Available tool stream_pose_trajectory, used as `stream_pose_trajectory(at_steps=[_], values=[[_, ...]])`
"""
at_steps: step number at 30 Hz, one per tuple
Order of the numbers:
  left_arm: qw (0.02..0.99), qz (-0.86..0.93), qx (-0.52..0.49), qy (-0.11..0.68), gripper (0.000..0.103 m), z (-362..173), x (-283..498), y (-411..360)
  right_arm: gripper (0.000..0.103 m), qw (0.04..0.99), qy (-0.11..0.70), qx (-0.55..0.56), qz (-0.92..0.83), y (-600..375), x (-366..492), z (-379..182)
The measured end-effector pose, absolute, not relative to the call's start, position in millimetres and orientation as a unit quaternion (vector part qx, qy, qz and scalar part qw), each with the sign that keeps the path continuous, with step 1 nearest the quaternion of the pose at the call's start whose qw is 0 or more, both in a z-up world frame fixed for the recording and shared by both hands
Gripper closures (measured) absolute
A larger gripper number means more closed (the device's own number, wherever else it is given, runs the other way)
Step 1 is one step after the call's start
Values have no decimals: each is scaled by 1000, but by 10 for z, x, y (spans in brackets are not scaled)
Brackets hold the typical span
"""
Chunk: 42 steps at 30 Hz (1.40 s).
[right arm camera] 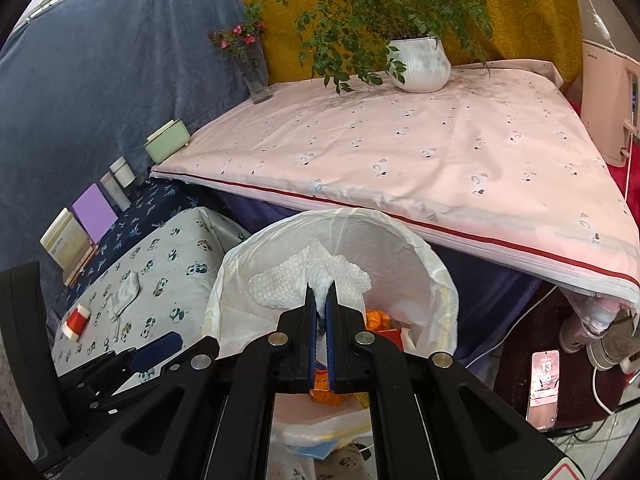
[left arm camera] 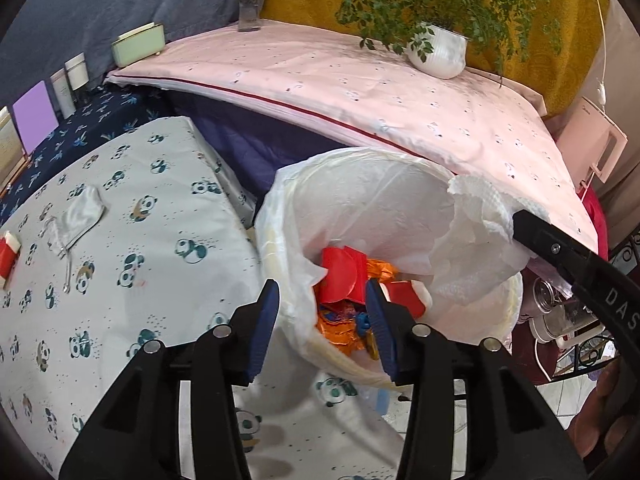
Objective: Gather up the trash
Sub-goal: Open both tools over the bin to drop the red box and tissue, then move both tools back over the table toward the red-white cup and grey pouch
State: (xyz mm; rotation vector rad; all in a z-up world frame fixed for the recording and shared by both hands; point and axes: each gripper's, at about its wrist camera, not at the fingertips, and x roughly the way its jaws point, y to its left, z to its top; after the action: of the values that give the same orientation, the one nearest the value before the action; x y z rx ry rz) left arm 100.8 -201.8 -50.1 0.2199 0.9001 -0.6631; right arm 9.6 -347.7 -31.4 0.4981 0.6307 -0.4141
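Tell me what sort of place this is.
Probably a lived-in home room, not a workshop: low surfaces draped in bedsheet-like cloth, a potted plant, a vase of flowers, and a lined trash bin.

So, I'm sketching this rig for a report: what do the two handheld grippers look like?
Both match: the left gripper and right gripper have matte black plastic linkage arms with triangular cut-outs, round silver pivot pins, and flat ribbed blue fingers. White lettering marks the right gripper's side.
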Motion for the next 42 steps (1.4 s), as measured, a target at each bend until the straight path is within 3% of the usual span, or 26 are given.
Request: stream_pose_trajectory(at_steps=[6, 8, 10, 22, 26, 42], values=[[853, -291, 97, 423, 48, -497, 1083, -1801, 91, 900, 308, 237, -196, -3398, 195, -340], [855, -285, 95, 423, 48, -492, 1111, -1733, 76, 901, 306, 236, -197, -3367, 219, -326], [858, -277, 91, 423, 45, -486, 1135, -1658, 69, 904, 301, 232, -198, -3321, 232, -296], [880, -217, 68, 416, 34, -420, 1321, -1040, 54, 911, 310, 218, -164, -2916, 454, -224], [894, -175, 56, 410, 23, -395, 1430, -673, 52, 914, 319, 210, -140, -2670, 612, -224], [915, -17, -21, 402, 22, -362, 2103, 945, 49, 921, 353, 162, -31, -1364, 1549, -285]])
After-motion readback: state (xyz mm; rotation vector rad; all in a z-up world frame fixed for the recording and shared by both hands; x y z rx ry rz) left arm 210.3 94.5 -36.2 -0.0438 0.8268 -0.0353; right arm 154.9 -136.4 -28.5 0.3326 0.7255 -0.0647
